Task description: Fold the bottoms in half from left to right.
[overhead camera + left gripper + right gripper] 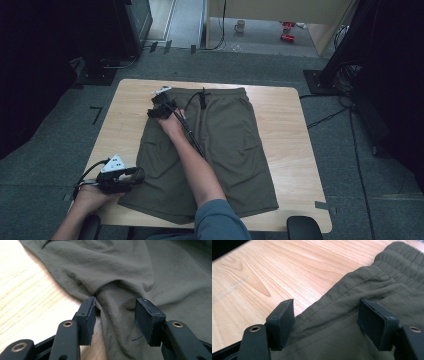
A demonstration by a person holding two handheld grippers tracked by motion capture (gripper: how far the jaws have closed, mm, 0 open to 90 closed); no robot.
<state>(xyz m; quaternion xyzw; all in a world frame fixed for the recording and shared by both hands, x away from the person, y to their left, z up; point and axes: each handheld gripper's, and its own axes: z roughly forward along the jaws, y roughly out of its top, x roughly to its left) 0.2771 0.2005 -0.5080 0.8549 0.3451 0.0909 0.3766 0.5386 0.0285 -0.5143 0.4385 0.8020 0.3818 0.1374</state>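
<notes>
Olive-green shorts lie flat on the wooden table, waistband at the far end with a black drawstring. My left gripper sits at the near left hem of the left leg. In the left gripper view the shorts bunch into a raised fold between the jaws of the left gripper, which stand apart. My right gripper reaches to the far left side by the waistband. In the right gripper view the jaws of the right gripper straddle the side edge of the shorts, open.
Bare wood shows left of the shorts and along the table's right side. Around the table there is grey carpet with cables, dark stands at both sides, and a mug on the floor far behind.
</notes>
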